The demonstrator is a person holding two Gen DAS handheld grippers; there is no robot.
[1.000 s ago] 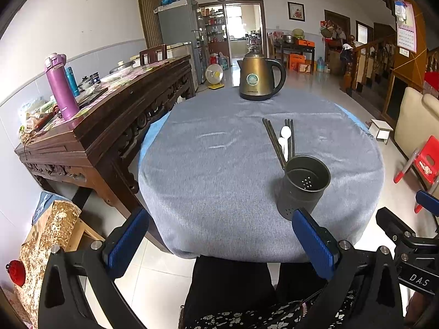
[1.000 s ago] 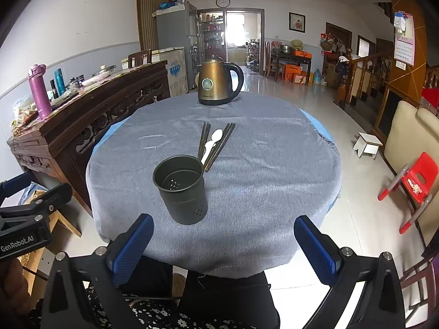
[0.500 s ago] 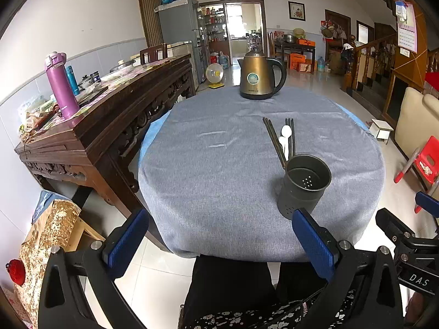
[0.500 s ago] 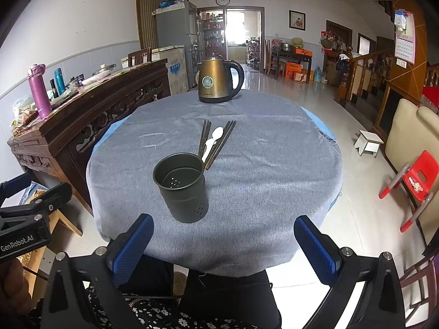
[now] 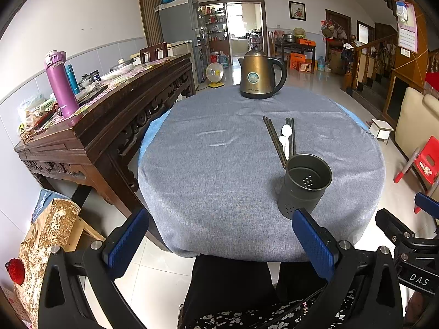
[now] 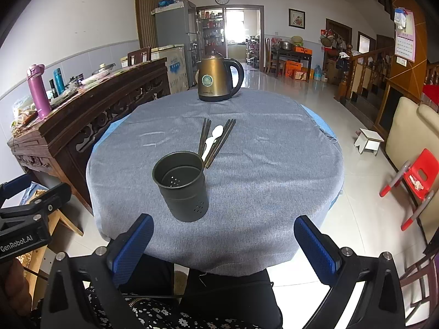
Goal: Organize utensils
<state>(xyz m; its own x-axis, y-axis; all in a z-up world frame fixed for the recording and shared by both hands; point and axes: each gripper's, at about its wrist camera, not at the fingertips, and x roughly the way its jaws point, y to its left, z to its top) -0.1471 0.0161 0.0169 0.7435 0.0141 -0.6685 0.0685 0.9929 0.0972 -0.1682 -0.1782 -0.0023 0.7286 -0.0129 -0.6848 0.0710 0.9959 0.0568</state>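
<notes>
A dark grey perforated utensil cup (image 5: 304, 185) (image 6: 181, 185) stands empty near the front of a round table with a grey cloth (image 5: 219, 164) (image 6: 260, 164). Behind it lie dark chopsticks (image 5: 274, 139) (image 6: 219, 142) and two white spoons (image 5: 285, 137) (image 6: 214, 137) flat on the cloth. My left gripper (image 5: 219, 244) is open and empty, held before the table's front edge. My right gripper (image 6: 223, 246) is open and empty, also short of the front edge.
A bronze electric kettle (image 5: 259, 75) (image 6: 218, 81) stands at the table's far side. A carved wooden sideboard (image 5: 96, 126) with a purple flask (image 5: 60, 85) runs along the left. A red child's chair (image 6: 414, 181) and a white stool (image 6: 367, 139) stand on the floor to the right.
</notes>
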